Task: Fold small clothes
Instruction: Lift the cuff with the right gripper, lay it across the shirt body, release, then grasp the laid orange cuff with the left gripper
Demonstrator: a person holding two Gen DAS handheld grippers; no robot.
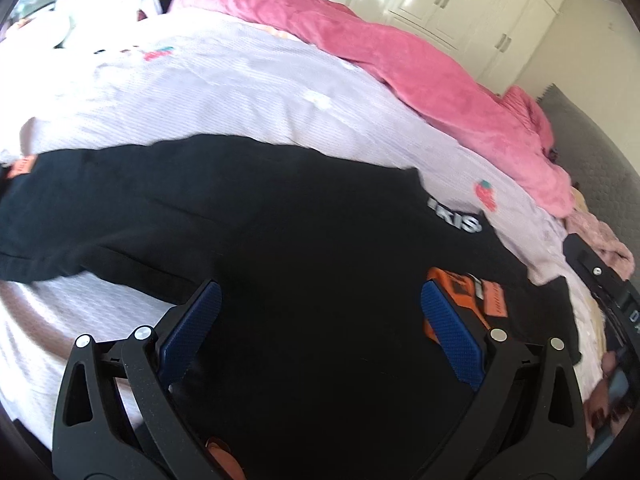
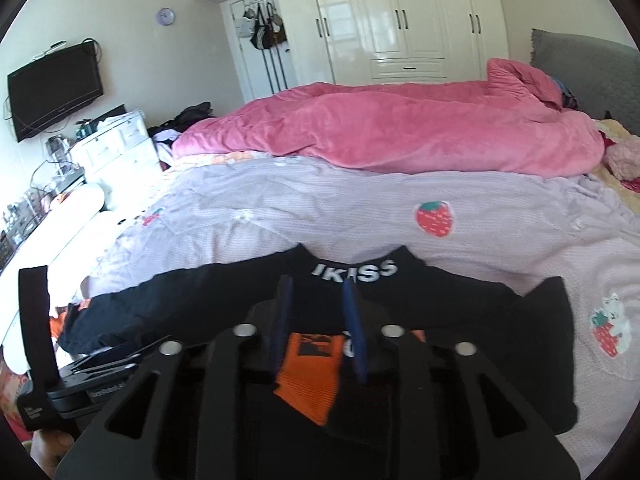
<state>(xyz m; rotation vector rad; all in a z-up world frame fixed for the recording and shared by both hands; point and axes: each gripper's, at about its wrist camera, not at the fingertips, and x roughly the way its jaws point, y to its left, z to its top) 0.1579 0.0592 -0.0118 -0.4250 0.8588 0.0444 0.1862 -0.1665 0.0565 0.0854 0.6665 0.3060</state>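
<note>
A black garment (image 1: pixel 300 220) with white "IKISS" lettering (image 2: pixel 354 271) at its collar lies spread on the lilac strawberry-print sheet (image 2: pixel 320 208). An orange cuff (image 2: pixel 312 376) lies folded over its middle. My left gripper (image 1: pixel 320 292) hovers wide open over the black cloth, with nothing gripped between its blue pads (image 1: pixel 188 336). My right gripper (image 2: pixel 316 284) points at the collar with its jaws a narrow gap apart. The orange cuff lies between and under them, and the pads do not press on it. The right gripper's body (image 1: pixel 600 280) shows at the left wrist view's right edge.
A pink duvet (image 2: pixel 380 128) is bunched along the far side of the bed. Behind it stand a white wardrobe (image 2: pixel 400 20) and a grey headboard (image 2: pixel 580 72). White drawers (image 2: pixel 116 148) and a wall TV (image 2: pixel 52 88) are at the left. A hand (image 1: pixel 612 400) shows at the lower right.
</note>
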